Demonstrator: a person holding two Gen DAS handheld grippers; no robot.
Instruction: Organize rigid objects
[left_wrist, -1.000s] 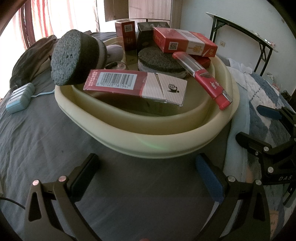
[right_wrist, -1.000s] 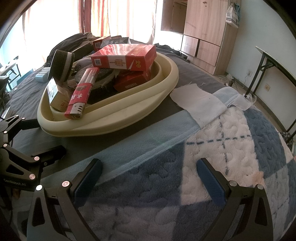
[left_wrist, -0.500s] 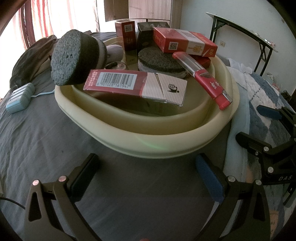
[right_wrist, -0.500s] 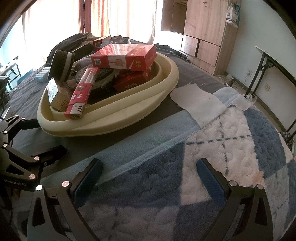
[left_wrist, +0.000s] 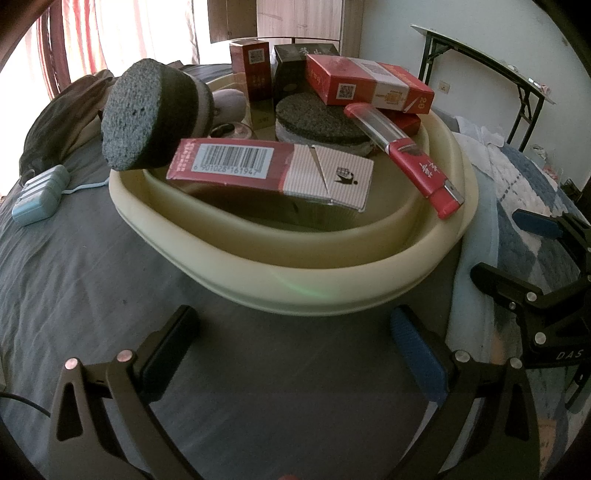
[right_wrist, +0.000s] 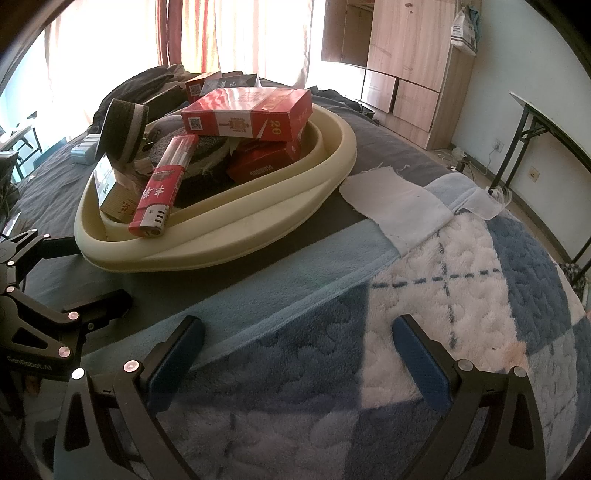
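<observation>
A cream basin sits on the bed, piled with rigid objects. Across its front lies a barcoded red-and-white carton. A grey round sponge block leans on the left rim, and a flat grey disc lies behind. A long red lighter rests on the right rim. A large red box tops the pile. My left gripper hangs open just before the basin. My right gripper is open over the blue checked blanket, right of the basin.
A pale blue remote-like device lies on the grey sheet left of the basin. A white cloth lies at the basin's right. Dark clothing is heaped behind. A folding table and a wooden wardrobe stand by the walls.
</observation>
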